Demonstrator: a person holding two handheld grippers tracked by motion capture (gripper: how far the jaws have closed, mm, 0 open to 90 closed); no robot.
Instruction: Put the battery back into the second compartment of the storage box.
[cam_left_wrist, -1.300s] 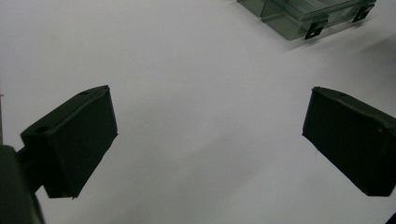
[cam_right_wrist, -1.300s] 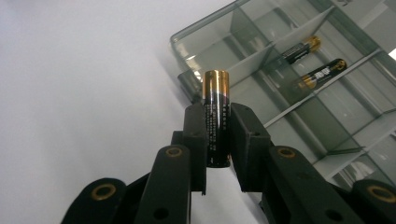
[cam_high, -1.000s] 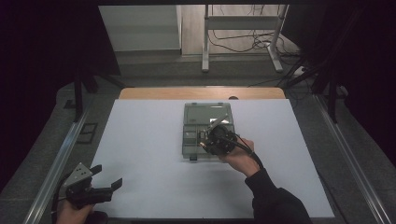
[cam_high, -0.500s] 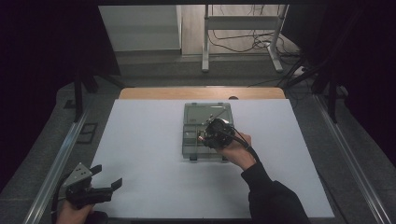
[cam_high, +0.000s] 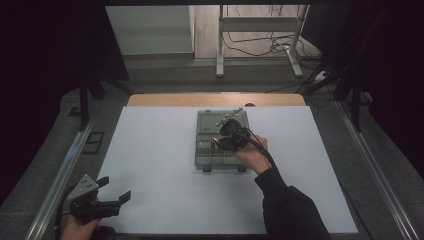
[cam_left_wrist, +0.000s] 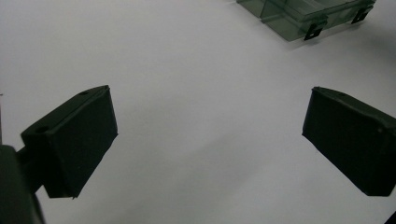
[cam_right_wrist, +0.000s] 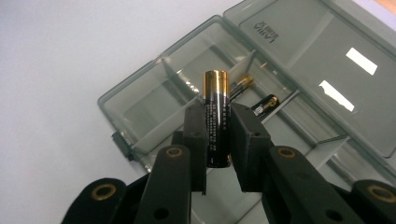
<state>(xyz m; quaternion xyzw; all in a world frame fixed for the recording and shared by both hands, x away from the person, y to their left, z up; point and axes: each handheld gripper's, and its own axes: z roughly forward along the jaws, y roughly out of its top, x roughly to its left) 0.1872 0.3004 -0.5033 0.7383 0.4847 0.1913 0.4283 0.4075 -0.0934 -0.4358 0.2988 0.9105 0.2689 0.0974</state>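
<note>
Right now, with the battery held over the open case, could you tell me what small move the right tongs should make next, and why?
Probably lower the right tongs toward a compartment of the open organiser case. They are shut on an upright battery held above the case, where two more batteries already lie in compartments. The left tongs stand open over bare table, away from the case.

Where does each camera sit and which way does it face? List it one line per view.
High view: above the near edge, looking forward and down on the table; both forearms show.
Left gripper view: on the left gripper, facing the table; open jaws show.
Right gripper view: on the right gripper, over the box, clamping a battery.
All three show the box.
</note>
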